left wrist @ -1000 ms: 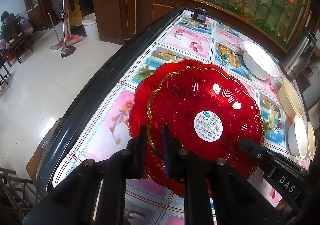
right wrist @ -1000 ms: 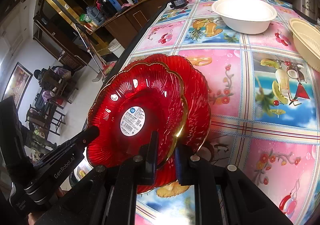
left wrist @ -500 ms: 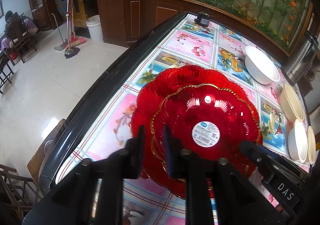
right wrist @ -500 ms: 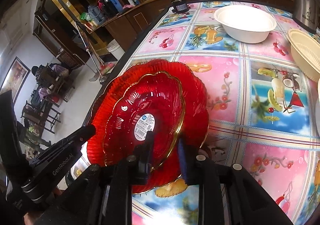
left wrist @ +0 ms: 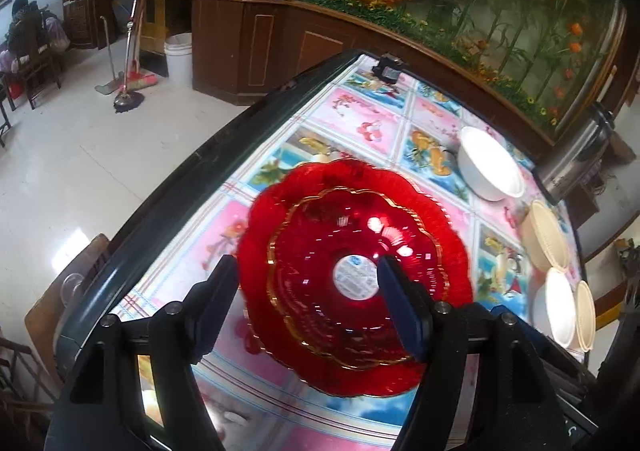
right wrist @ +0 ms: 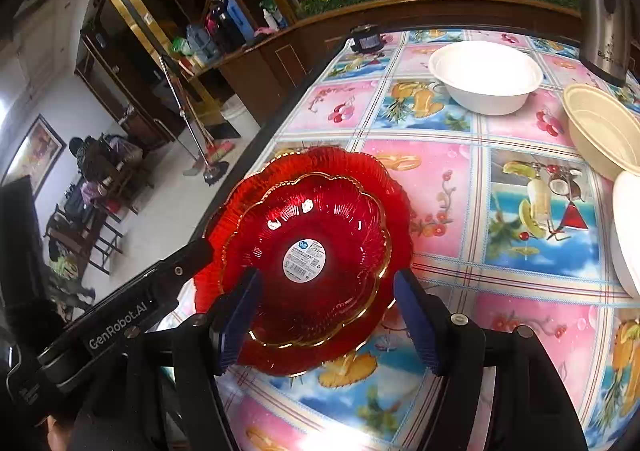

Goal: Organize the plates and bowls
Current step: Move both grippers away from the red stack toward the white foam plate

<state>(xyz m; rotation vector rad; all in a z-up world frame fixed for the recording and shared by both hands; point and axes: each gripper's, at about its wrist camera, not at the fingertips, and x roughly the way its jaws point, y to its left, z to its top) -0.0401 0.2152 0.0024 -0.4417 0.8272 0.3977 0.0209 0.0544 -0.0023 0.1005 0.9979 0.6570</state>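
Both grippers have just been opening, and nothing is pinched between their pads now. A second ago each was clenched on the rim of the gold-rimmed red plate [right wrist: 308,259]; the left gripper [left wrist: 306,283] and the right gripper [right wrist: 326,291] now stand released, jaws spread wide above it. That smaller plate lies nested inside the larger red scalloped plate [right wrist: 384,187], the pair sitting near the table edge [left wrist: 168,191], at about nine o'clock from the bowls in the right wrist view.

I judge the plate stacking done, so the bowls come next: a white bowl [right wrist: 486,77] at one o'clock from the plates, a cream bowl [right wrist: 600,127] at two o'clock, and more bowl rims beyond it (how many, I cannot tell).

Writing: the left gripper's body reads "GenRobot.AI" in the right wrist view. A round white sticker [right wrist: 304,261] sits in the small plate's centre, with a blue logo and a barcode, its print too small to read. The steel kettle [right wrist: 604,11] carries lettering I cannot make out.
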